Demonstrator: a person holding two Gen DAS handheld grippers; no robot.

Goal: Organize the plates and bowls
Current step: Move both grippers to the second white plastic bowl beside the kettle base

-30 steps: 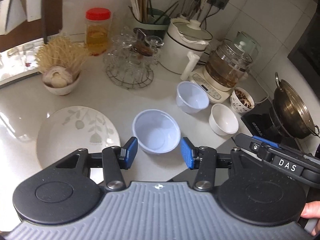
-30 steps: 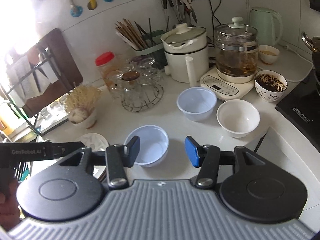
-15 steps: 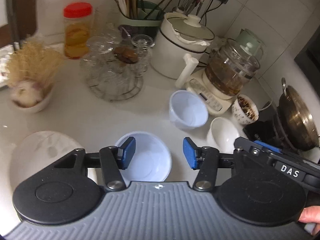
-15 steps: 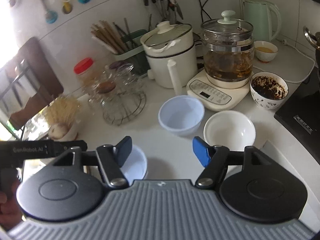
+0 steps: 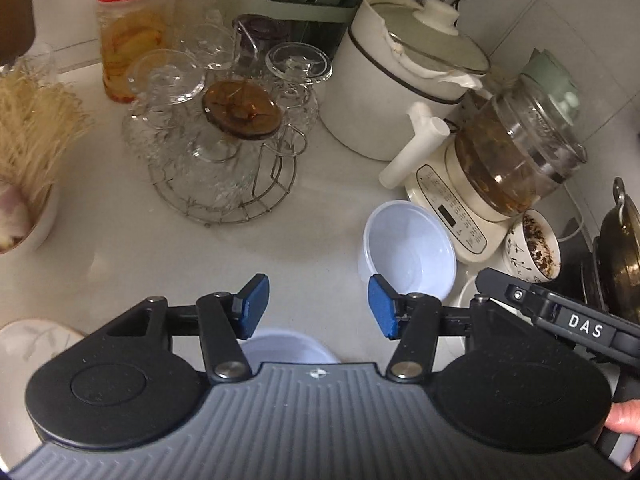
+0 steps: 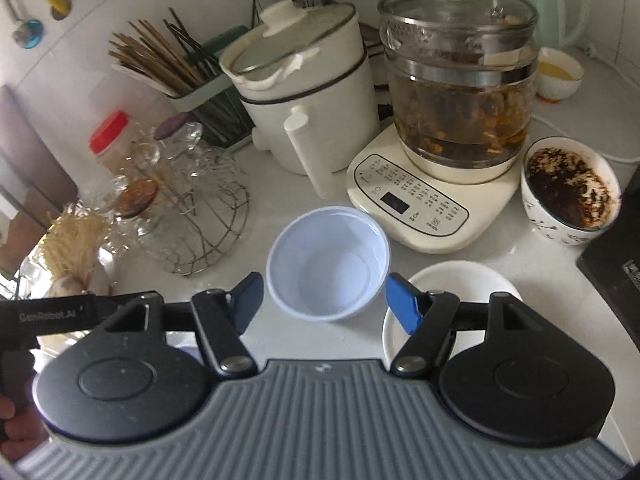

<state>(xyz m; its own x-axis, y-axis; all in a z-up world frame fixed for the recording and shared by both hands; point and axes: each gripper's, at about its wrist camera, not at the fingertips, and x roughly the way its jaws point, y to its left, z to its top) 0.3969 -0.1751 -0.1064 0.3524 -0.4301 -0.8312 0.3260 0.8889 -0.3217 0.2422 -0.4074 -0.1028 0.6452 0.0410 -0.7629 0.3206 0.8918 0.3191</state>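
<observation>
Fingers of the right gripper are spread around a pale-blue bowl, seemingly untouched; the left gripper is held open.

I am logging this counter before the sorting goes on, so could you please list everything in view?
plastic bowls: 2, pale blue; one in front of the kettle base, one under the left tongs
white bowl: 1, right of the blue one
plate: 1, white with leaf print, far left
tea bowl: 1, white, dark dregs, right
small bowl: 1, white, yellow contents, back right
glass kettle: 1, clear, on cream base
cooker: 1, white, back centre
glass rack: 1, wire, upturned glasses
jar: 1, red lid, back left
chopstick holder: 1, green
garlic bowl: 1, white, left
wok: 1, dark, far right
left tongs: blue pads, open
right tongs: blue pads, open
</observation>
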